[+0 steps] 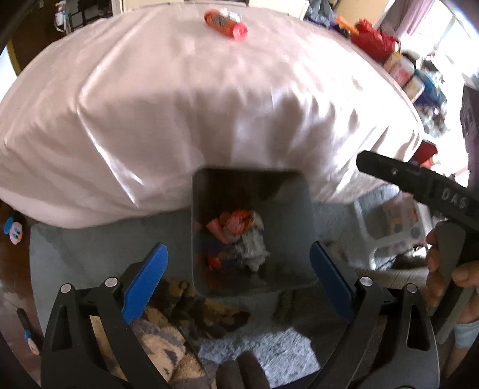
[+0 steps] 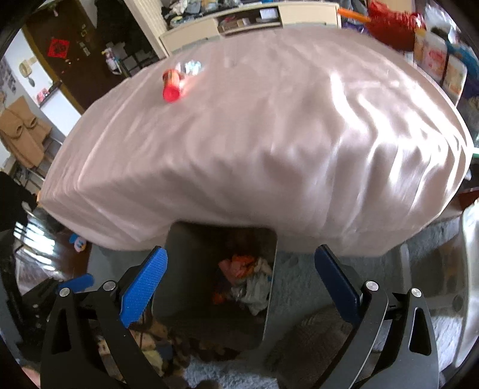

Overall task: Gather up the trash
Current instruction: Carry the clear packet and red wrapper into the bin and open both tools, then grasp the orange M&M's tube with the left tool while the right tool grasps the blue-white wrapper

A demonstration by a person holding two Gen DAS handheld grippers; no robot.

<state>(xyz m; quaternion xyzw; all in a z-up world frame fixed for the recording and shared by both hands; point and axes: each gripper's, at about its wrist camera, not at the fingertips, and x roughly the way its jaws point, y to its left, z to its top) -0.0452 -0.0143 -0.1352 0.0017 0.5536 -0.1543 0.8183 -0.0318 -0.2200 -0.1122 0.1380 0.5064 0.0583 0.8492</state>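
Observation:
A grey square bin point(image 1: 209, 191) point(image 2: 179, 239) stands on the floor against the bed's near side, with crumpled orange, pink and white trash point(image 1: 239, 236) point(image 2: 245, 278) inside. My left gripper point(image 1: 239, 270) hangs above the bin, open, with nothing between its blue pads. My right gripper point(image 2: 241, 284) is also open and empty over the bin; its black body point(image 1: 413, 182) shows at the right of the left wrist view, held by a hand point(image 1: 443, 269). An orange bottle with a red cap point(image 1: 226, 21) point(image 2: 172, 85) lies far back on the bed beside a crinkled clear wrapper point(image 2: 191, 66).
The bed point(image 1: 209, 98) point(image 2: 254, 143) wears a pale pink sheet. A grey rug point(image 1: 74, 254) and a furry patterned blanket point(image 1: 167, 314) lie by the bin. A white stool point(image 1: 386, 227) stands to the right. Red bags and boxes point(image 2: 395, 27) crowd the bed's far right.

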